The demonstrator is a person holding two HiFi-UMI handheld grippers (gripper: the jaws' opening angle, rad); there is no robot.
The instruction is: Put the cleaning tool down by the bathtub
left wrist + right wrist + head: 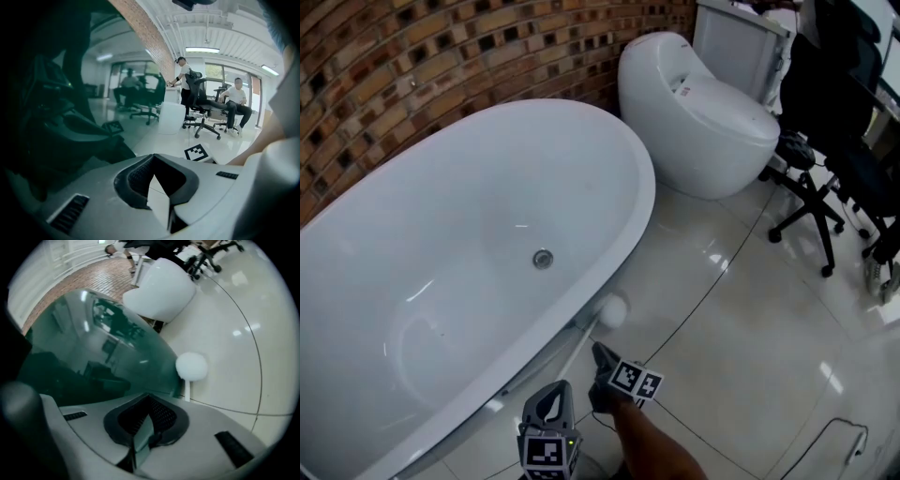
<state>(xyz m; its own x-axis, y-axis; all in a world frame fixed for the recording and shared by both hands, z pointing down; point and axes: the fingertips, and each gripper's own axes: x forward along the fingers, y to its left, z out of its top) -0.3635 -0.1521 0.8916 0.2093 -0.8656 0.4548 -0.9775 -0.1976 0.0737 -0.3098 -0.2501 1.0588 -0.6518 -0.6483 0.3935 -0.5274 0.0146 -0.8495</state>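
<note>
R gripper (pixel 598 352): jaws together, pad to pad, gripping nothing; L gripper (pixel 547 405) same, jaws closed, just beside R at the tub's side. Cleaning tool (pixel 614 312) = white round-headed brush; lies on the floor tiles (pixel 750 309) hard against the bathtub (pixel 642 202) outer wall, head fwd, handle running back toward the R gripper tips; free of both grippers. In head view the tub rim overhangs part of the handle; R gripper view shows the head + a short bit of handle on the tile, tub wall just to its L. Beyond the head: white toilet (pixel 703 122), near the tub end w/ a gap between. Office chair (pixel 825 159) w/ black star base on the floor to the R, well apart from the tool. Brick mosaic wall (pixel 422 56) behind tub; drain (pixel 543 258) in tub bottom. Thin cable (pixel 830 433) on floor far R. L gripper view: ppl on office chairs in the bg.
</note>
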